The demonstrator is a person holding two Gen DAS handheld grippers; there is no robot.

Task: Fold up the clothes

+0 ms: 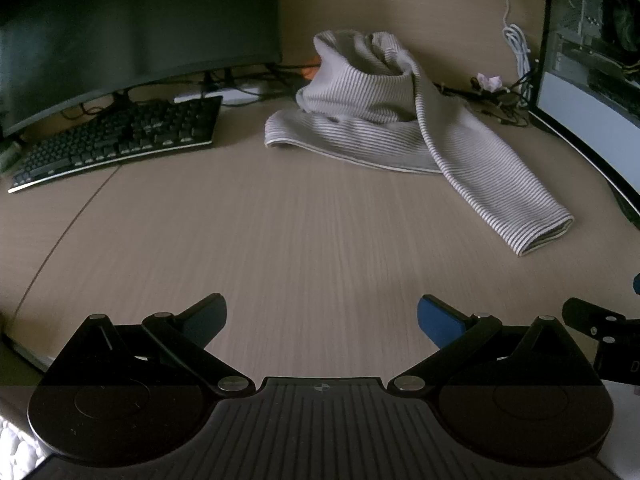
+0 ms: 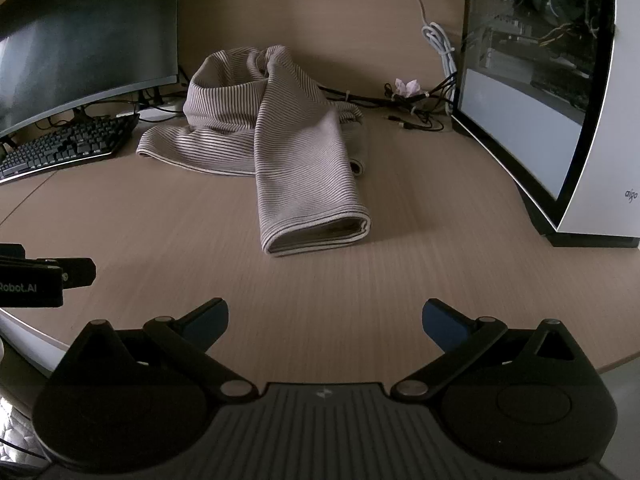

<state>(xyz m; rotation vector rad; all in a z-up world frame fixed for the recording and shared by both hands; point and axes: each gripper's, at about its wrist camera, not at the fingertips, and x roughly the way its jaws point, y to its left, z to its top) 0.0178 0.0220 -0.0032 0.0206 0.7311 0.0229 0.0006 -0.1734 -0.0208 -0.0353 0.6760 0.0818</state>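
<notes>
So there's one striped top [image 1: 372,120] lying crumpled on the wooden desk [image 1: 280,232], bunched up at the back with one sleeve [image 1: 504,196] stretched toward the front; it sits between the keyboard [image 1: 120,140] and the computer case [image 2: 560,120], well apart from both grippers. The left gripper [image 1: 321,320] hangs over bare desk with its jaws spread wide and nothing in them; same deal with the right gripper [image 2: 325,322], wide open and empty.

The right view shows the open cuff [image 2: 320,232] of that sleeve head-on, plus a second rolled bit of fabric [image 2: 358,160] poking out behind it, which the left view doesn't show; it also gets the whole white side of the case with a small logo [image 2: 631,196]. The left view gives more of the keyboard and a bit of something orange [image 1: 310,70] behind the top, hidden from the other side.

Count: one top, one keyboard, one monitor [image 1: 132,32], one case, one white cable [image 2: 438,40], one crumpled tissue-like thing [image 2: 406,87] by the black wires; two grippers, each peeking into the other's view at the edge.
</notes>
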